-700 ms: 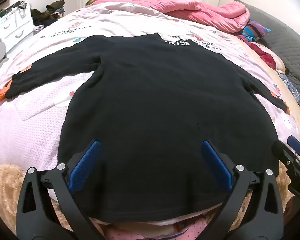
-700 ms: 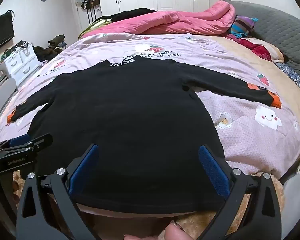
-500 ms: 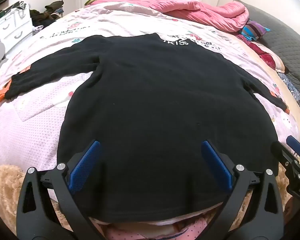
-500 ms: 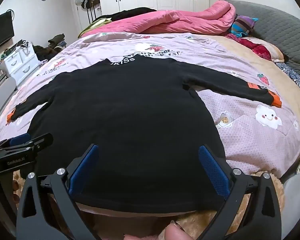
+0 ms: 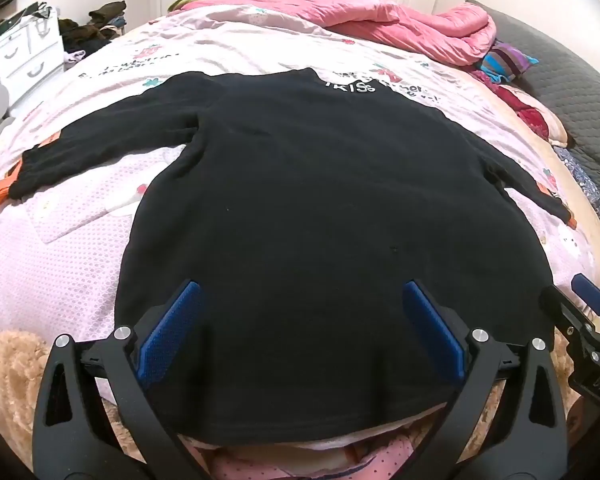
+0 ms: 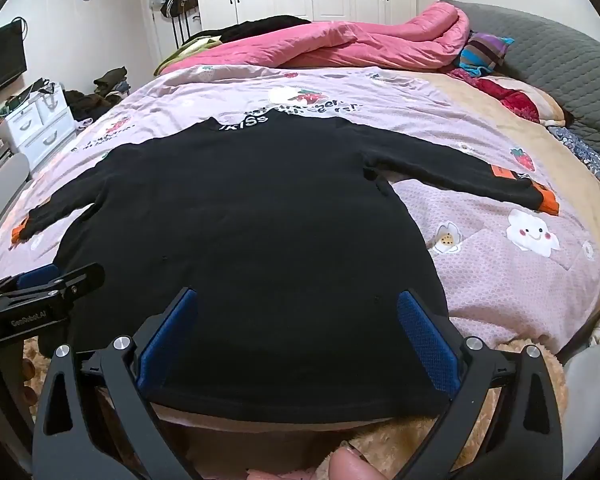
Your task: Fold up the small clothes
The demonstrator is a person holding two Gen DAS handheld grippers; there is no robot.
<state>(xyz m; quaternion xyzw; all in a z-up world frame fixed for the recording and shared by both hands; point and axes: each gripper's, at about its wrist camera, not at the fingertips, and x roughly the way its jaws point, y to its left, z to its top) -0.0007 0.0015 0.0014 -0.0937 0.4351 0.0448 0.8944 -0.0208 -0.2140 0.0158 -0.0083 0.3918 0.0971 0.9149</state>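
A small black long-sleeved top (image 5: 320, 208) with orange cuffs and white lettering at the collar lies flat on the bed, sleeves spread wide, hem towards me. It also shows in the right wrist view (image 6: 252, 224). My left gripper (image 5: 300, 332) is open and empty, hovering over the hem at its left half. My right gripper (image 6: 296, 340) is open and empty over the hem's right half. Each gripper shows at the edge of the other's view.
The bed has a pale pink printed sheet (image 5: 60, 240). A pink quilt (image 6: 340, 44) is heaped at the far side, with pillows (image 6: 484, 52) and a grey headboard (image 6: 560, 56) at the right. White drawers (image 6: 36, 124) stand left of the bed. A tan fluffy blanket (image 5: 8, 364) lies at the near edge.
Both grippers stay open over the hem. The views have shifted only slightly; the top has not moved.
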